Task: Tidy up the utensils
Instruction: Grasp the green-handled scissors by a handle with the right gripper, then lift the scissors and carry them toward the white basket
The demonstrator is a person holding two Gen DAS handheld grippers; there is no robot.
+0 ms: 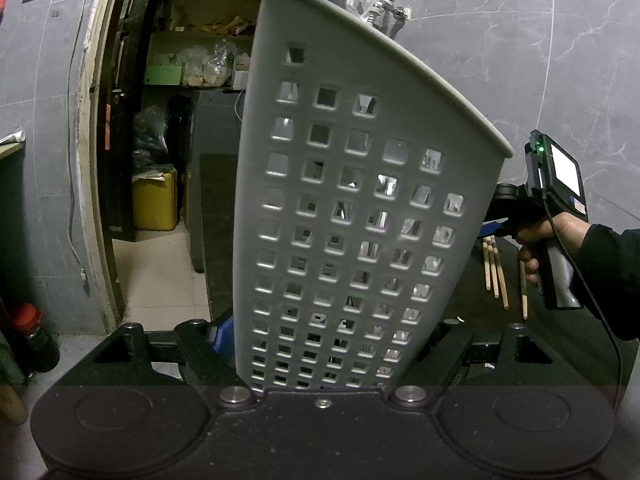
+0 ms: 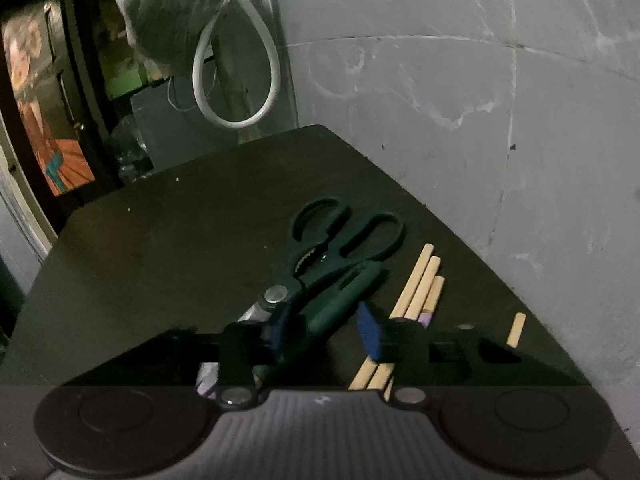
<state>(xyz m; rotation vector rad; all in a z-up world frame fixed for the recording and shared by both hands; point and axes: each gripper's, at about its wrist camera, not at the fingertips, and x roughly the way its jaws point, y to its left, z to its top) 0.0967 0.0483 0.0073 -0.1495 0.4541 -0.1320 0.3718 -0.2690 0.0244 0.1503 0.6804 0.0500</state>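
In the left wrist view my left gripper point(image 1: 320, 344) is shut on a tall grey perforated utensil holder point(image 1: 352, 184) and holds it upright; metal utensils glint through its holes. The right gripper's handle point(image 1: 556, 216) shows beyond it, above wooden chopsticks point(image 1: 496, 276). In the right wrist view my right gripper point(image 2: 326, 330) is open, its blue pads on either side of a dark green handle point(image 2: 340, 304) that lies across black scissors point(image 2: 340, 236) on the dark table point(image 2: 160, 240). Wooden chopsticks point(image 2: 420, 288) lie just right of it.
A grey marbled wall point(image 2: 480, 120) runs along the table's right side. A white hose loop point(image 2: 240, 80) and a plastic bag point(image 2: 168, 12) hang behind the table. An open doorway with shelves point(image 1: 192, 80) and a yellow can point(image 1: 154, 204) lies to the left.
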